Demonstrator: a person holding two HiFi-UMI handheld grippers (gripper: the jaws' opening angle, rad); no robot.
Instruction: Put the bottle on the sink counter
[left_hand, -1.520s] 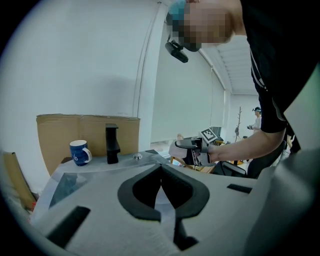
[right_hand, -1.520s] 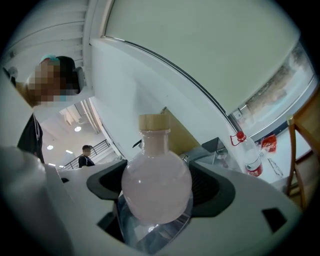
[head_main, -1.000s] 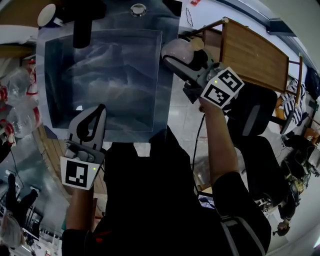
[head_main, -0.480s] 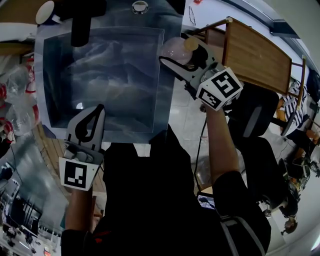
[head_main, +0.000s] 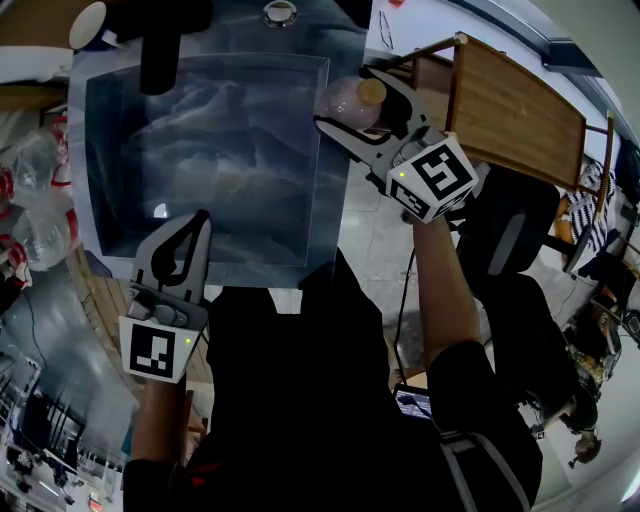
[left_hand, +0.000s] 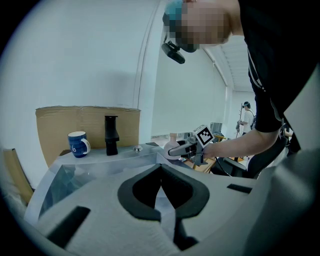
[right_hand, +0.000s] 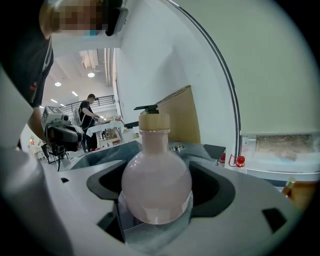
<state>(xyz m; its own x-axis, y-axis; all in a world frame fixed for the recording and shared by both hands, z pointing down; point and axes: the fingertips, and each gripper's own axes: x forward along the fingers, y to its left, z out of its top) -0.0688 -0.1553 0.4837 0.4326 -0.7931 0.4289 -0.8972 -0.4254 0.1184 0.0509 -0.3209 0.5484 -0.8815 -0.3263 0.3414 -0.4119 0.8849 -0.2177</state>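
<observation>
Right gripper (head_main: 346, 98) clamping pink bottle (right_hand: 156, 186), at sink (head_main: 336, 205) edge

The head camera looks steeply down from above the person, with the sink (head_main: 210, 160) at 11 o'clock, the left gripper (head_main: 203, 218) at 7 and the right gripper (head_main: 345, 97) at 1. The left gripper camera sits low and faces along its jaws across the sink, with the right gripper far off at 1 o'clock. The right gripper camera is very close on the bottle (right_hand: 156, 187), with the left gripper distant at 9 o'clock. All three views share the sink.
</observation>
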